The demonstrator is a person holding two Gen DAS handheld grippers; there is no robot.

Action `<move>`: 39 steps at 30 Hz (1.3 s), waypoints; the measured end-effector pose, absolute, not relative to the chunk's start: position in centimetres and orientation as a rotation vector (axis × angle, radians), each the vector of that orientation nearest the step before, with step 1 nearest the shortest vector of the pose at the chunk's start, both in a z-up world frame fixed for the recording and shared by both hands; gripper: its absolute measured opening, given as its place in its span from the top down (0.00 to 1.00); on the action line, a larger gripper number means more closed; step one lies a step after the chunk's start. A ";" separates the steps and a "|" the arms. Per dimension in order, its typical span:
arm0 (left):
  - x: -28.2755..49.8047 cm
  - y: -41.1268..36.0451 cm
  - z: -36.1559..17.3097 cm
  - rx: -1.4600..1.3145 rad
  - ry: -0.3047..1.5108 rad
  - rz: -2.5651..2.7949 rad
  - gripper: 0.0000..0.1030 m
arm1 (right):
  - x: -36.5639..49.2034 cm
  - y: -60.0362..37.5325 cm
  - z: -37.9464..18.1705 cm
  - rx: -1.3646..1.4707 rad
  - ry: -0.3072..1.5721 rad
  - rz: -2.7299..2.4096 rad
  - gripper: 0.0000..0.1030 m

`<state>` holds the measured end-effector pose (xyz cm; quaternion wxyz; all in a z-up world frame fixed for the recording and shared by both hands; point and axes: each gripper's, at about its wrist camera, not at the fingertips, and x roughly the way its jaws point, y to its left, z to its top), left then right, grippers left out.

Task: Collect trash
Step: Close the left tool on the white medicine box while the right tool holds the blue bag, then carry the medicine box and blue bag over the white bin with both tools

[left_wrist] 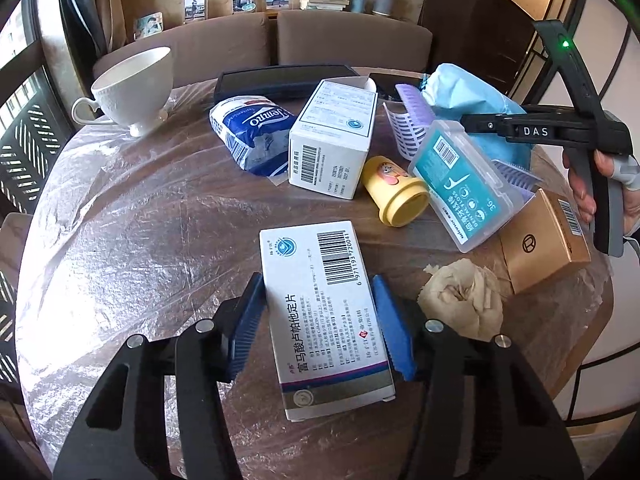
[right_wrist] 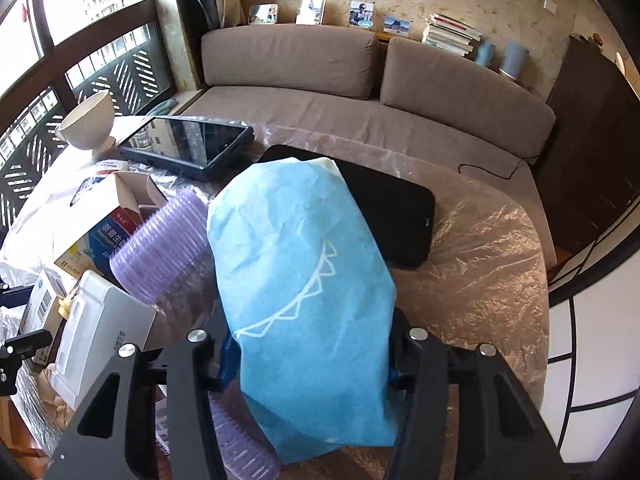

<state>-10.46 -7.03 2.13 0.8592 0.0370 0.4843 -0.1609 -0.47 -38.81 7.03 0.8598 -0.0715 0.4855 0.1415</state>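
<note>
Gripping a white medicine box (left_wrist: 320, 312) between its blue pads (left_wrist: 390, 332), the left gripper (left_wrist: 316, 328) is sitting at six o'clock in its own view, jaws spread only as wide as the box and pressing both long sides. The box is lying flat, barcode uppermost, over the plastic-covered round table (left_wrist: 132, 240). At three o'clock from it, a crumpled tissue (left_wrist: 464, 300) is resting on the table, with a tan carton (left_wrist: 548, 240) just beyond at two o'clock. Toward twelve o'clock, a yellow cup (left_wrist: 394, 196) is lying on its side between an open white carton (left_wrist: 336, 140) and a clear floss case (left_wrist: 468, 184). A blue tissue pack (left_wrist: 252, 136) is lying at eleven o'clock, and a white teacup (left_wrist: 132, 88) is standing farther out at ten o'clock.

The right gripper (right_wrist: 312, 364) is clamping a blue paper bag (right_wrist: 300, 280), jaws closed against its lower sides; the bag is filling the centre of that view. A purple ribbed roll (right_wrist: 160, 248) is lying at nine o'clock, touching the bag, and a black flat device (right_wrist: 400, 216) is lying behind it at one o'clock.
</note>
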 end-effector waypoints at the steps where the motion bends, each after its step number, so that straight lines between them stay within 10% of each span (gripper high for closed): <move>1: -10.5 -7.1 2.2 0.076 1.016 -0.337 0.45 | -0.5 -38.9 7.1 -0.148 1.015 0.294 0.51; 39: -11.7 -5.5 4.6 0.029 0.966 -0.355 0.49 | -14.1 -39.6 15.8 0.050 0.866 0.366 0.53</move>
